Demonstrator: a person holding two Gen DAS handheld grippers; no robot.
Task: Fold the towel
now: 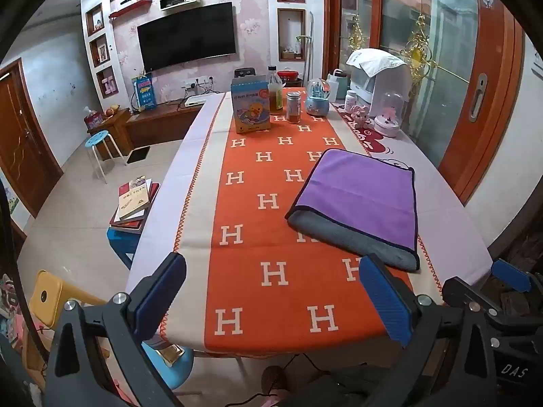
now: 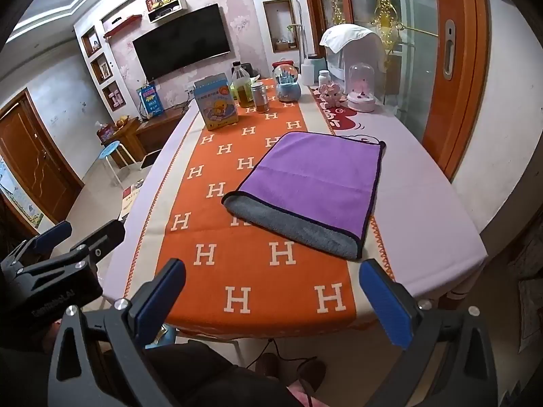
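Observation:
A purple towel (image 1: 363, 193) with a dark border lies folded on the table, its grey underside showing along the near edge. It also shows in the right wrist view (image 2: 315, 179). My left gripper (image 1: 271, 295) is open and empty, held above the table's near edge, short of the towel. My right gripper (image 2: 271, 298) is open and empty, also at the near edge, in front of the towel. The left gripper's body (image 2: 51, 264) shows at the left of the right wrist view.
The table (image 1: 451, 224) has an orange runner with H letters (image 1: 258, 237). At the far end stand a blue carton (image 1: 251, 105), a bottle (image 1: 275, 93), a jar (image 1: 293, 107), a snow globe (image 1: 318, 96) and a white appliance (image 1: 376, 78). Stools and books (image 1: 134, 200) lie left.

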